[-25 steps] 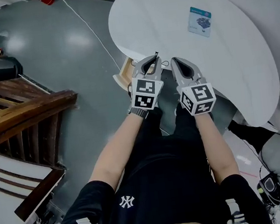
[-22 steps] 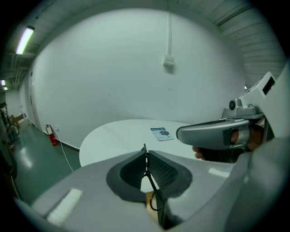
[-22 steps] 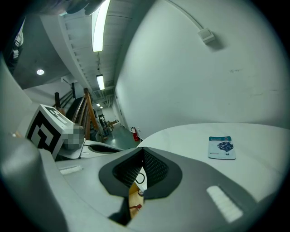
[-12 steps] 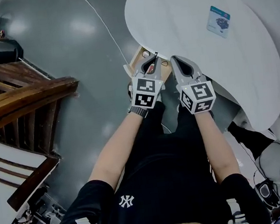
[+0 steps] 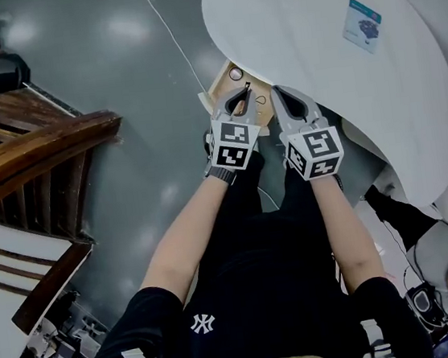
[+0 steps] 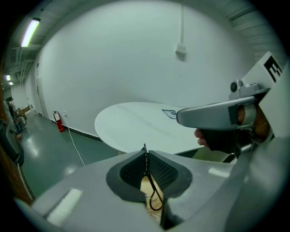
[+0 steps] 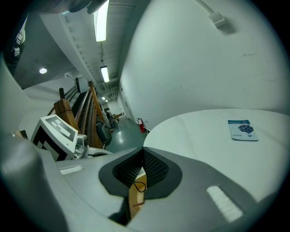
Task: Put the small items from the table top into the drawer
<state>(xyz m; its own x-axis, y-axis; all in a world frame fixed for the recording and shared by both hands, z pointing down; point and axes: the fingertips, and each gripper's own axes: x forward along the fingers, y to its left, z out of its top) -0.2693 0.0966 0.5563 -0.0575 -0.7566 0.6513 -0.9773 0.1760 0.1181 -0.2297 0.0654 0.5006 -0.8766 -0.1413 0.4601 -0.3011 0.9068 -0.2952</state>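
Note:
A white round table [image 5: 311, 34] has a wooden drawer [image 5: 222, 80] pulled out from under its near edge. My left gripper [image 5: 243, 91] hangs over the drawer, shut on a thin black wire loop [image 6: 153, 194] that dangles below the jaws. My right gripper [image 5: 278, 93] is close beside it on the right, at the table's edge; its jaws are shut and I see nothing between them. A small ring [image 5: 235, 73] and another loop [image 5: 261, 101] lie in the drawer. A blue-and-white card [image 5: 362, 26] lies on the far side of the table top.
A wooden stair rail [image 5: 34, 149] runs along the left. A white cable [image 5: 170, 39] trails over the grey floor [image 5: 114, 74]. A red fire extinguisher [image 6: 57, 120] stands by the far wall. The person's legs are below the grippers.
Both grippers have shifted from the table's edge to above the open drawer, which shows more fully now. The left one still holds the wire loop.

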